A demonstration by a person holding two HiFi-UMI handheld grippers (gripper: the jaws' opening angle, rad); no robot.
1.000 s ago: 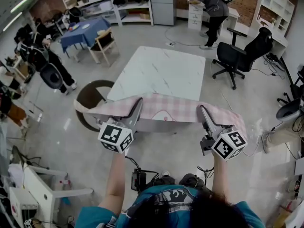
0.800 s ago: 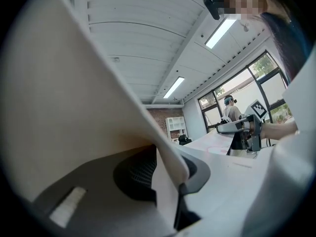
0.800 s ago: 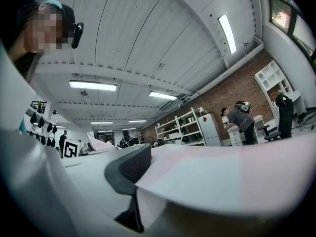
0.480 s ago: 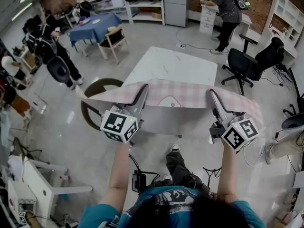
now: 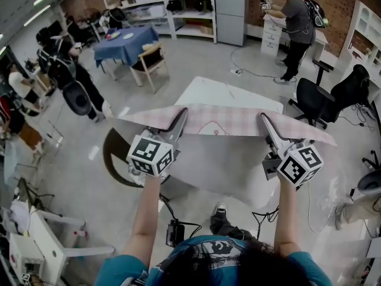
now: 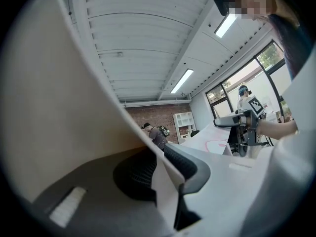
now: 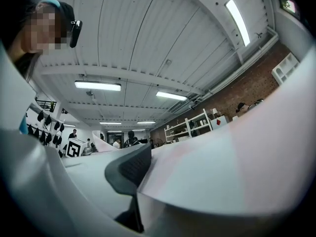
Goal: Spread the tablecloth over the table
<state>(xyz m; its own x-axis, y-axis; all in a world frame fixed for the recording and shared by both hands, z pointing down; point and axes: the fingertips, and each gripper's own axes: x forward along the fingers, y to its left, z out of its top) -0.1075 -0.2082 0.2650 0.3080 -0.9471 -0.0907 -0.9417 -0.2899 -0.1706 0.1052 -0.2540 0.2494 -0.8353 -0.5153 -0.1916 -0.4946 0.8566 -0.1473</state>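
Note:
In the head view a pink checked tablecloth (image 5: 226, 119) is stretched taut between my two grippers, its pale underside hanging down in front of the white marble table (image 5: 235, 93). My left gripper (image 5: 182, 112) is shut on the cloth's top edge toward the left, and my right gripper (image 5: 262, 118) is shut on it toward the right. In the left gripper view the cloth (image 6: 74, 107) is pinched as a fold between the dark pads of the left gripper (image 6: 167, 166). In the right gripper view the cloth (image 7: 232, 167) is clamped in the right gripper (image 7: 140, 179). The near half of the table is hidden by the cloth.
A dark round chair (image 5: 116, 157) stands at the table's left. Black office chairs (image 5: 324, 97) are at the right. A blue-covered table (image 5: 126, 43) with a wooden chair is at the back left. People stand at the left (image 5: 65, 70) and at the back (image 5: 297, 22).
Both grippers have risen and gone forward with the cloth. Its held edge now hangs higher and nearer the table's far end, and more of the tabletop is hidden behind it.

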